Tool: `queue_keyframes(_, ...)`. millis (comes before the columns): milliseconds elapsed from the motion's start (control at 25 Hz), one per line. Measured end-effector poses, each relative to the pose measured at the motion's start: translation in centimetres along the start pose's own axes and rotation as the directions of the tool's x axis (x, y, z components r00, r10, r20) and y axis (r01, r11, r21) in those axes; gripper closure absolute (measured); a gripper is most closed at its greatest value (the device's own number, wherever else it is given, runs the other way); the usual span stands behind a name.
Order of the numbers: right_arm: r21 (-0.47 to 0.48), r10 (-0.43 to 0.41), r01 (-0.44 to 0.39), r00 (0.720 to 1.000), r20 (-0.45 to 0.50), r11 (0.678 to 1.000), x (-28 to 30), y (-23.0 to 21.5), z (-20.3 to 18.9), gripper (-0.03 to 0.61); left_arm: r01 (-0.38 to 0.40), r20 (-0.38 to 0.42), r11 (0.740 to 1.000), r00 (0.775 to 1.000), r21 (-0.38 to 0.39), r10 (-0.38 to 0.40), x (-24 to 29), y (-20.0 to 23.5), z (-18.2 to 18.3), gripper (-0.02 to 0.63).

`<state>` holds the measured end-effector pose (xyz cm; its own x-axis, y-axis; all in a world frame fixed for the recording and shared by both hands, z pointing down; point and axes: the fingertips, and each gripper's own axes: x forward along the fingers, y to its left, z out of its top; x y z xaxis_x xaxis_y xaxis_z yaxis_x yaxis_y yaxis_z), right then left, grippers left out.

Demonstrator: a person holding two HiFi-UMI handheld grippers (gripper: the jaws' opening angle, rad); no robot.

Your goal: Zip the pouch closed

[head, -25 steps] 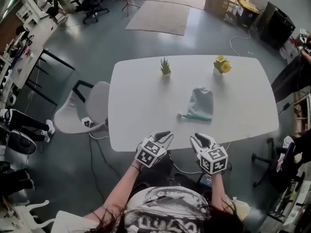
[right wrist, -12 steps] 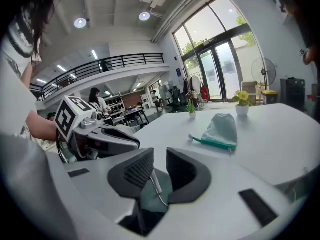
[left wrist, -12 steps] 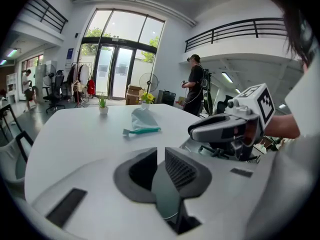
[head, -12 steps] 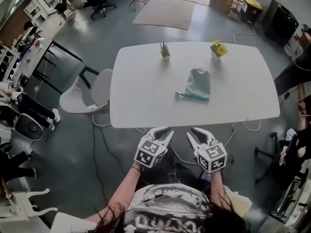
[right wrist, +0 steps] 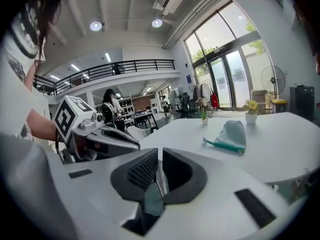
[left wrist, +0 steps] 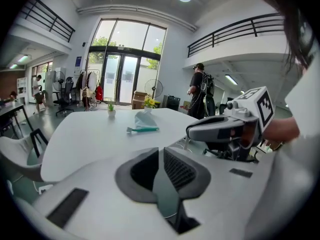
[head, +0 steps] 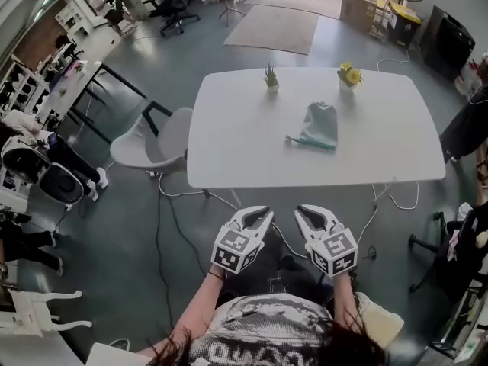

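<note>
Left tool (head: 261,213) and right tool (head: 303,210) hang side by side short of the white tabletop (head: 236,139), their jaws just drawn nearly together on nothing. The grey pouch (head: 320,122) lies well beyond them, its teal zip edge (head: 311,142) facing the person. Zipping it well likely means one tool pinning the fabric beside the zip while the other pinches the pull and draws it straight along.
</note>
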<state>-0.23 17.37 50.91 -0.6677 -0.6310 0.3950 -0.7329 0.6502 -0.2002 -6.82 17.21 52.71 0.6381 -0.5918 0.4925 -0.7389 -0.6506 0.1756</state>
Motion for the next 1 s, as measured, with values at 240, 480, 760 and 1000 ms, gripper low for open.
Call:
queue_keyframes(240,-0.037,0.038,-0.037,0.998,0.04,0.999,-0.6,1.4,0.9,0.586,-0.04,0.024,0.999,0.999,0.01,0.04,-1.2,-0.5,0.3,0.578)
queue_keyframes(480,-0.044,0.061,-0.059,0.997,0.039,0.997,-1.2,2.5,0.7,0.588,-0.041,0.036,0.999,0.999,0.005,0.041,-2.1,-1.5,0.2,0.594)
queue_keyframes(760,-0.063,0.075,-0.073,0.997,0.029,0.995,-1.0,2.6,0.8,0.589,-0.049,0.028,0.999,0.998,0.015,0.049,-2.2,-1.1,-0.1,0.598)
queue_keyframes(1000,-0.072,0.107,-0.107,0.994,0.0,0.992,-0.7,2.4,0.6,0.589,-0.042,0.023,0.999,0.999,0.015,0.041,-1.5,-1.3,0.0,0.598)
